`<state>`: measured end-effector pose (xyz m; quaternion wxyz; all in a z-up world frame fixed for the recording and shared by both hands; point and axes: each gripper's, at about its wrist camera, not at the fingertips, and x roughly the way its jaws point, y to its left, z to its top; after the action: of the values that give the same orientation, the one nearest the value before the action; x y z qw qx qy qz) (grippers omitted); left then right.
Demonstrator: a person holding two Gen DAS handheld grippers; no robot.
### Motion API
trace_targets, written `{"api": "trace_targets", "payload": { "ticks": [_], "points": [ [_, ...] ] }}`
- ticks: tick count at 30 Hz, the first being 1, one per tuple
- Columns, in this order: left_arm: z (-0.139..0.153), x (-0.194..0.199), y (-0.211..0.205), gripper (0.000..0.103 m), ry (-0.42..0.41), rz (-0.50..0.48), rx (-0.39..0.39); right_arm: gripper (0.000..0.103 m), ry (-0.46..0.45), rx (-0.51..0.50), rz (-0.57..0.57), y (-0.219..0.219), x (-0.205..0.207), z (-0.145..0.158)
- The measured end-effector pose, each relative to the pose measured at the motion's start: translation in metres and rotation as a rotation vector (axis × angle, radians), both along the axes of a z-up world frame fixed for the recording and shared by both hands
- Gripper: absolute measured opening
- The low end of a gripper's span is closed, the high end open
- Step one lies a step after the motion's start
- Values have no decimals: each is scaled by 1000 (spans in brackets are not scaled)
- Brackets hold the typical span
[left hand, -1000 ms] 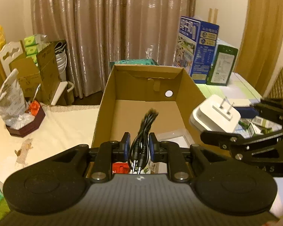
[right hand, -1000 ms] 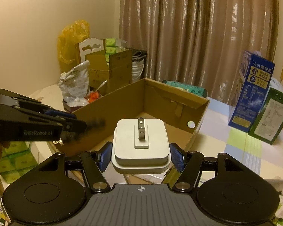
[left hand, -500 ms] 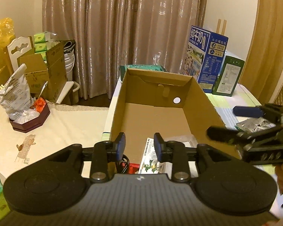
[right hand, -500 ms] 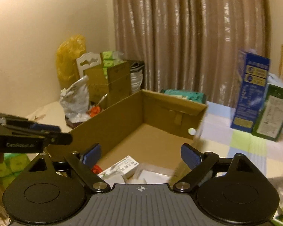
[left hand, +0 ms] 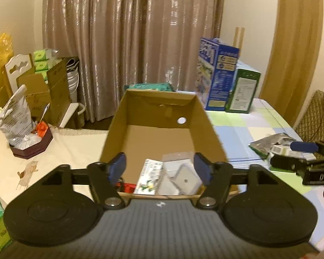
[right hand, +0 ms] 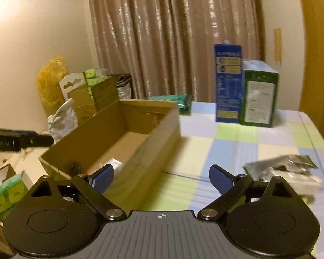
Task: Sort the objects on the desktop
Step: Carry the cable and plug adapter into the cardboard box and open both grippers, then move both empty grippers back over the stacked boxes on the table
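While both sets of jaws are opening with nothing between them, cardboard box point(left hand: 157, 133) sits ahead, white adapter point(left hand: 184, 178) inside; right gripper point(right hand: 161, 178) best steered toward foil packets point(right hand: 285, 168), approached low.

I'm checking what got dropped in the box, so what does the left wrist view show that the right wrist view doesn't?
Only the left wrist view looks straight down into the cardboard box: the white charger lies at its near end beside a printed packet, with a round hole in the far wall. Only the right wrist view shows the box's outer side wall and the checked tablecloth ahead of the right gripper. Both show the box, blue carton, green carton and curtain. Both grippers' jaws are opening with nothing between them; left gripper.
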<state>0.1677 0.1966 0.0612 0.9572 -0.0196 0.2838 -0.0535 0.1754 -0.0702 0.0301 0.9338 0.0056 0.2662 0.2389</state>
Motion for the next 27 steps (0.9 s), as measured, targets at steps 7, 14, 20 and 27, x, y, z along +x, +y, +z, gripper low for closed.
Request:
{"api": "trace_targets", "payload": {
  "ticks": [7,14,20,27],
  "points": [
    [14,-10,-49,87,-15,-67,29,99,7,0,-69,-45,-25,1],
    [17,-16,-95,95,-22,-131,36,101,-17,-12,-130,-89,-45,8],
    [16,-24,-130,102,-45,-177,53,101,8,-36,-180,-124,-57,2],
    [7,-25,-169,102,-34,-259,73,101,59,-41,-257,-162,-62,-17]
  ]
}}
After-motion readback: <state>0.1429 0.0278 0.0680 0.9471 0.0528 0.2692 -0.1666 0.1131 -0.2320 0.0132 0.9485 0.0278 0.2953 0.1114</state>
